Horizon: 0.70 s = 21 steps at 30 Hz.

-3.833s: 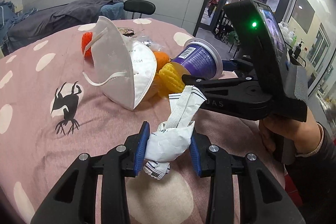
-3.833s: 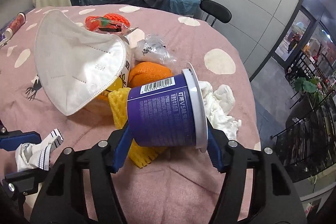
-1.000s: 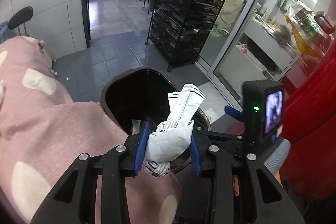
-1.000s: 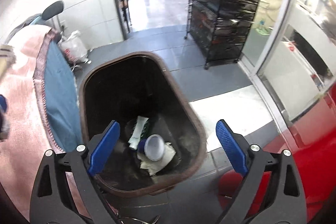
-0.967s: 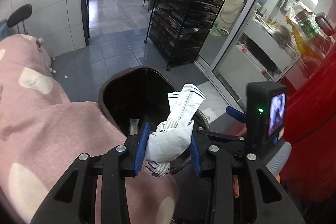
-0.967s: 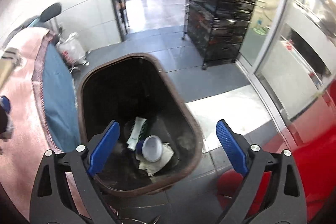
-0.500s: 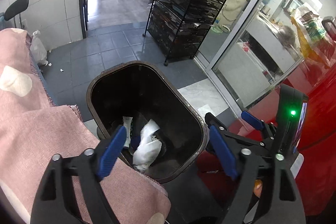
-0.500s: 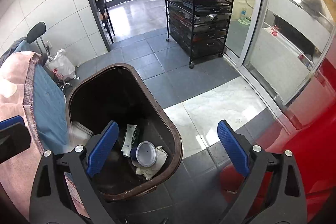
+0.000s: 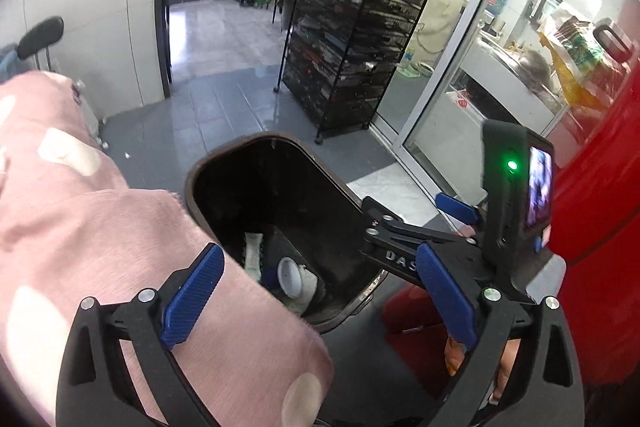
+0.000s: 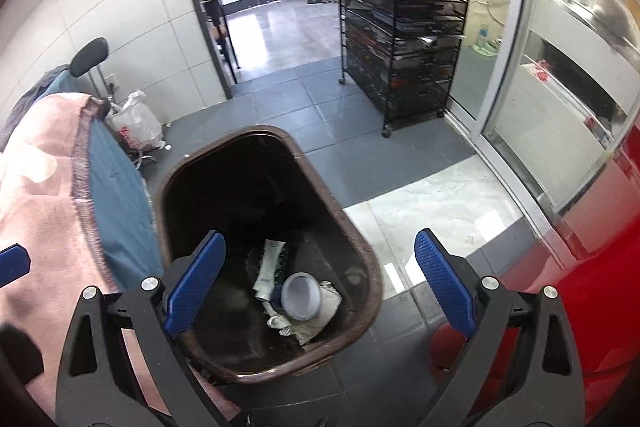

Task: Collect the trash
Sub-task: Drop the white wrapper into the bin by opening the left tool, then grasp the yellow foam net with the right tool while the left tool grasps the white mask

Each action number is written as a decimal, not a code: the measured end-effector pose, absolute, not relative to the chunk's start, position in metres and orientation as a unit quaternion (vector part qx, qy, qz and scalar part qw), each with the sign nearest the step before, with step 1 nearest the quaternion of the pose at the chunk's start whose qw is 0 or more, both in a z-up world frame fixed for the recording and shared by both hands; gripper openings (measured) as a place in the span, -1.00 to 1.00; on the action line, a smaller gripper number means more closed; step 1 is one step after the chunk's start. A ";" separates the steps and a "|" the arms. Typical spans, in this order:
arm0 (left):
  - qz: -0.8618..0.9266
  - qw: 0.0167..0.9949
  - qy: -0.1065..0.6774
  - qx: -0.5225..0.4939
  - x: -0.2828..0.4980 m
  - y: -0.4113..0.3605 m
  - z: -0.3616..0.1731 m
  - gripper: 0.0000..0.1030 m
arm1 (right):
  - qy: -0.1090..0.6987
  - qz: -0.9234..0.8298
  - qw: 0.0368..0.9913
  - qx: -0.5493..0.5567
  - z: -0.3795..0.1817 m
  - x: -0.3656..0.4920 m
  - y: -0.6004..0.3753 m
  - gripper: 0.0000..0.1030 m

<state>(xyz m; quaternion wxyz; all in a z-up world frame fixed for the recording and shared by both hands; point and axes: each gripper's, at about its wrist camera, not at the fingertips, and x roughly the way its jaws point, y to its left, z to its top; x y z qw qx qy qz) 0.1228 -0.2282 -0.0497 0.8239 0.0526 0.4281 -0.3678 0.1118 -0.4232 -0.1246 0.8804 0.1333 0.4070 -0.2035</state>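
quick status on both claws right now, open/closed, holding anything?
Left claw: open, holding nothing, above the table edge by the trash bin.
Right claw: open, holding nothing, over the trash bin.

Right gripper (image 10: 320,291), blue-padded black fingers spread wide, empty, lower frame. Dark brown plastic trash bin (image 10: 362,247), centre, holding a purple cup (image 10: 300,295), white tube (image 10: 269,269), crumpled white paper (image 10: 320,321). Pink spotted tablecloth (image 10: 36,211), left. Black wire rack (image 10: 404,23), upper right.
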 end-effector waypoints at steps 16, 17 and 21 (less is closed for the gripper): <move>-0.269 0.902 0.337 0.033 0.102 -0.115 -0.008 0.88 | 0.353 -0.049 0.932 0.065 -0.058 0.135 -0.310 0.85; -0.256 0.907 0.335 0.026 0.103 -0.105 -0.007 0.88 | 0.351 -0.039 0.934 0.060 -0.056 0.136 -0.302 0.86; -0.209 0.919 0.334 0.019 0.106 -0.076 -0.008 0.88 | 0.352 0.003 0.935 0.040 -0.049 0.144 -0.270 0.86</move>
